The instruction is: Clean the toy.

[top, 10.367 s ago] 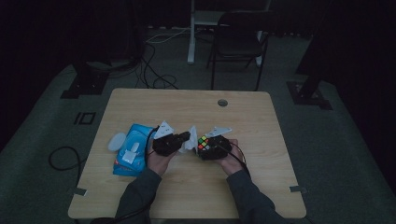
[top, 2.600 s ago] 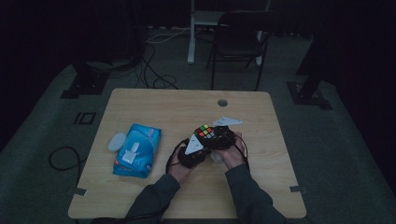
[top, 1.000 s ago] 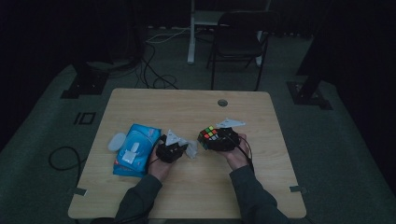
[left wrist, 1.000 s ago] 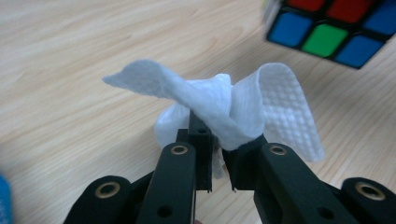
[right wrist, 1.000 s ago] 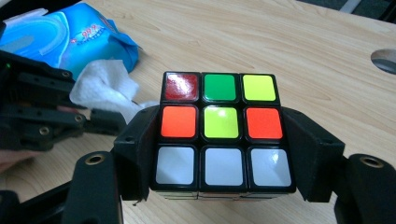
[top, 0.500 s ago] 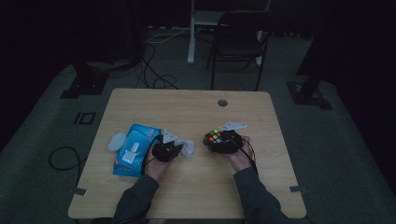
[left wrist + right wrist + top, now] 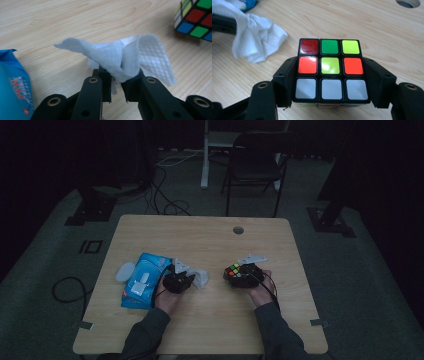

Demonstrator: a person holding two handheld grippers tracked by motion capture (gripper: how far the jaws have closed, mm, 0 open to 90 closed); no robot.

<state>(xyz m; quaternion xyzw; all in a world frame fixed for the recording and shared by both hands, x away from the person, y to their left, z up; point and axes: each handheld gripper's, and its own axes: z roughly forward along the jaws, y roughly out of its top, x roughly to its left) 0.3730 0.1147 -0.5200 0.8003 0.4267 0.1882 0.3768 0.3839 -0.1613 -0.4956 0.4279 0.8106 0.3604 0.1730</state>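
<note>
A colourful puzzle cube [image 7: 330, 71] sits clamped between the black jaws of my right gripper [image 7: 329, 82], low over the table; the same cube [image 7: 233, 271] lies right of centre in the high view, with the right gripper [image 7: 243, 275] around it. My left gripper [image 7: 116, 83] is shut on a crumpled white wipe [image 7: 125, 58], whose folds stand up above the jaws. From above, the wipe [image 7: 200, 277] hangs beside the left gripper [image 7: 179, 281], just right of a blue wipe packet [image 7: 144, 280]. The cube's corner [image 7: 196, 21] appears far right in the left gripper view.
The wooden table [image 7: 200, 240] has a round cable hole [image 7: 238, 230] at the back. A white lid-like oval [image 7: 125, 271] lies left of the packet. A dark chair [image 7: 255, 165] and floor cables [image 7: 165, 195] are beyond the table.
The two hands have drawn apart: the left gripper with the wipe moved left toward the packet, and the right gripper carried the cube right. Earlier the wipe was against the cube.
</note>
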